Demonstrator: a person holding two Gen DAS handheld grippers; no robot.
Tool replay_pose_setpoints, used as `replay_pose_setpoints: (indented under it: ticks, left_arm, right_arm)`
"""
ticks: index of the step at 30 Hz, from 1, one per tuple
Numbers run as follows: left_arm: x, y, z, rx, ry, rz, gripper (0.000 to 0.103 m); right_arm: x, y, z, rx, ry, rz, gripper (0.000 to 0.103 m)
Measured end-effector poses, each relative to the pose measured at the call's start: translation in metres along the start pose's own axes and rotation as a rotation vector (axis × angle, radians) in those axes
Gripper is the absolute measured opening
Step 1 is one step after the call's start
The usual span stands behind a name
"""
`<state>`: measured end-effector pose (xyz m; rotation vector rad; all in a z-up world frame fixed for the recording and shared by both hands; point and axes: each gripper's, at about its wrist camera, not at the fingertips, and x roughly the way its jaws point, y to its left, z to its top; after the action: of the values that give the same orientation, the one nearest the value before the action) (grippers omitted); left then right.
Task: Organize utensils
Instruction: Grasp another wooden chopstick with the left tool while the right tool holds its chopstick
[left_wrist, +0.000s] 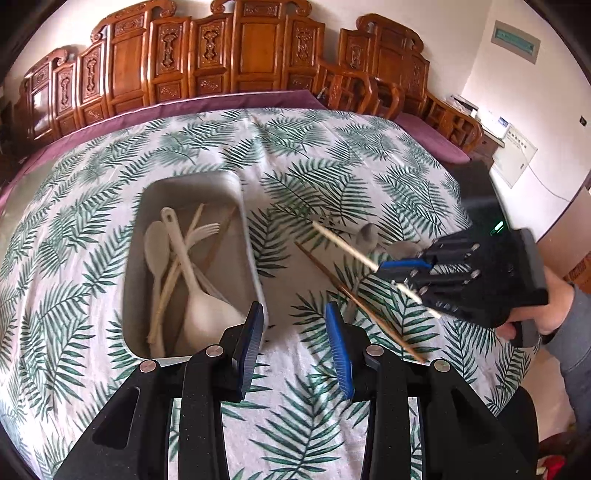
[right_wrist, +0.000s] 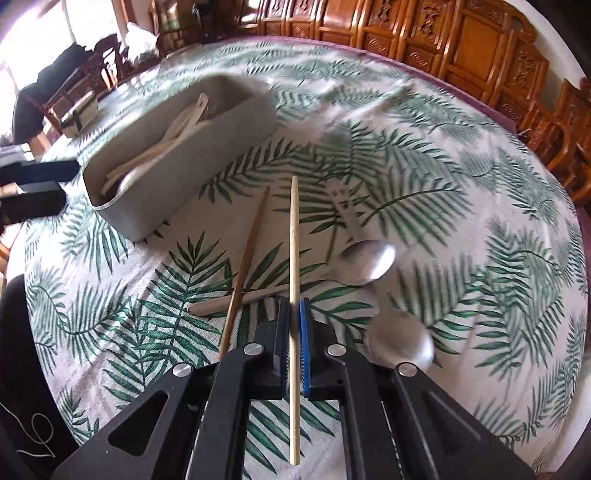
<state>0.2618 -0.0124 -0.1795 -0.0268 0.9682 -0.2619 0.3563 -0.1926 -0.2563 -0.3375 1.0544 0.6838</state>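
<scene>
My right gripper is shut on a pale bamboo chopstick and holds it above the cloth; it shows in the left wrist view with the chopstick pointing toward the grey tray. The tray holds several cream utensils. A brown chopstick, a wooden-handled utensil and two metal spoons lie on the cloth. My left gripper is open and empty beside the tray's near right corner.
The round table has a leaf-print cloth. Carved wooden chairs ring the far side. A small box sits at the table's far left edge in the right wrist view.
</scene>
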Motion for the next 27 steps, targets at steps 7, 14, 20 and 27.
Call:
replay_pose_setpoints:
  ticks: [7, 14, 20, 27]
  left_arm:
    - [0.026, -0.034, -0.003, -0.028, 0.033, -0.027, 0.033]
    - [0.054, -0.057, -0.003, -0.044, 0.063, 0.004, 0.033]
    - [0.073, -0.064, -0.004, -0.07, 0.085, 0.036, 0.033]
    - [0.092, -0.067, -0.008, -0.106, 0.122, 0.063, 0.033]
  right_arm:
    - [-0.041, -0.019, -0.032, 0.083, -0.053, -0.038, 0.006]
    - [-0.058, -0.033, -0.068, 0.182, -0.074, -0.069, 0.006]
    - [-0.061, -0.037, -0.082, 0.207, -0.09, -0.077, 0.006]
    - [-0.073, -0.04, -0.091, 0.221, -0.119, -0.09, 0.006]
